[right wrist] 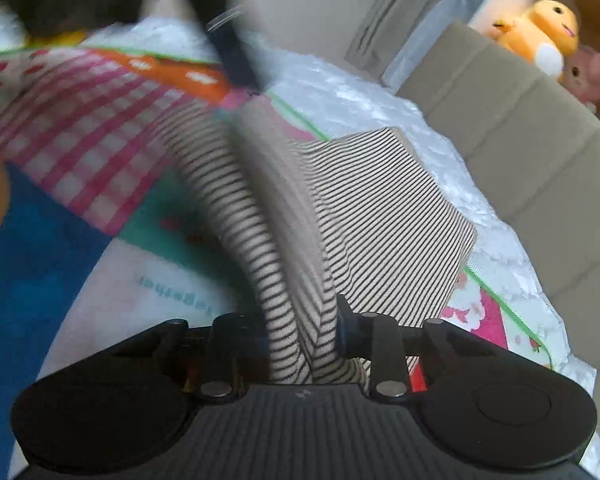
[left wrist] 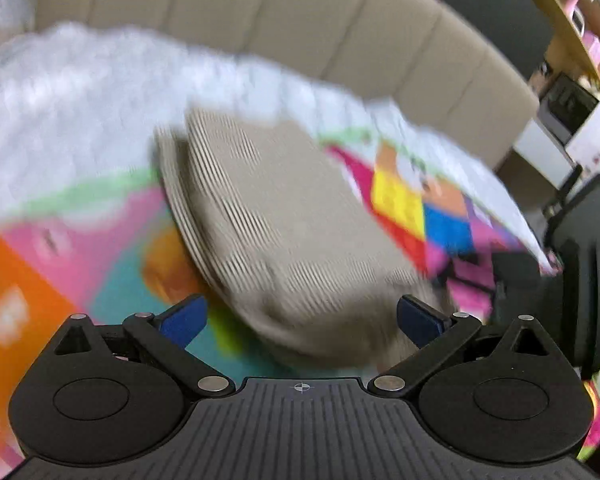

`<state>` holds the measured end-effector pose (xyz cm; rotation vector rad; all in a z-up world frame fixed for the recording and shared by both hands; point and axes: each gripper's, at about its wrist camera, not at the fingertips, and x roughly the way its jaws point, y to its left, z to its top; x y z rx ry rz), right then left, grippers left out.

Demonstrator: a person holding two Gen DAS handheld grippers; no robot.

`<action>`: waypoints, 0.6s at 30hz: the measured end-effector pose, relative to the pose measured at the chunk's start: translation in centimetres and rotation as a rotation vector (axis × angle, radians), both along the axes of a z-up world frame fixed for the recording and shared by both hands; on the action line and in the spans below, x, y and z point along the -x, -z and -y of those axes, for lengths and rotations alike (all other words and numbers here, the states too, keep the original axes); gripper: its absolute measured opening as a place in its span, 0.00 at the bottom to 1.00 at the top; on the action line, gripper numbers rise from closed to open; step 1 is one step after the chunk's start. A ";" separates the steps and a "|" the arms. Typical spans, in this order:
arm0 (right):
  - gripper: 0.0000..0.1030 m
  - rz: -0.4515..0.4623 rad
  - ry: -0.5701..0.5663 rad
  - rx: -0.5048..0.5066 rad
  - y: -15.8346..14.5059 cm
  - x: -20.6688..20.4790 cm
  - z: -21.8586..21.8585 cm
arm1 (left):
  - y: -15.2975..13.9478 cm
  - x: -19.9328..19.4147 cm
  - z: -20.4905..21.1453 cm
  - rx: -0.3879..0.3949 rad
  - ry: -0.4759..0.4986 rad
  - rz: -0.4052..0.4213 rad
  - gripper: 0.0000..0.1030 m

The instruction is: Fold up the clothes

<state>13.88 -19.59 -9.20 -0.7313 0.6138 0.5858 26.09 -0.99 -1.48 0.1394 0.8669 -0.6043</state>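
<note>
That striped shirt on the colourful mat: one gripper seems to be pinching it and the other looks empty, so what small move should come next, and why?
Probably the right gripper, shut on a bunched part of the striped shirt, should carry that part across onto the flat portion. The left gripper is open and empty just in front of the shirt, so it could then pin the fold. Both views are blurred, so this is a guess.

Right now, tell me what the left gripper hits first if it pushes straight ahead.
Most likely the striped garment: the open left gripper points right at its near folded edge, bunched on the colourful mat. The picture is blurred, so the depth is uncertain.
</note>
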 end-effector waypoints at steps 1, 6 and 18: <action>0.24 -0.009 -0.016 0.021 0.1 0.2 0.1 | -0.4 -0.5 -0.1 0.005 0.000 0.009 1.00; 0.22 -0.071 -0.089 0.133 -0.7 3.4 1.0 | -1.1 -3.5 1.2 -0.046 0.026 0.082 0.99; 0.20 -0.039 -0.288 0.380 -10.9 0.0 1.2 | 6.3 -5.8 3.8 -0.079 0.117 0.031 0.87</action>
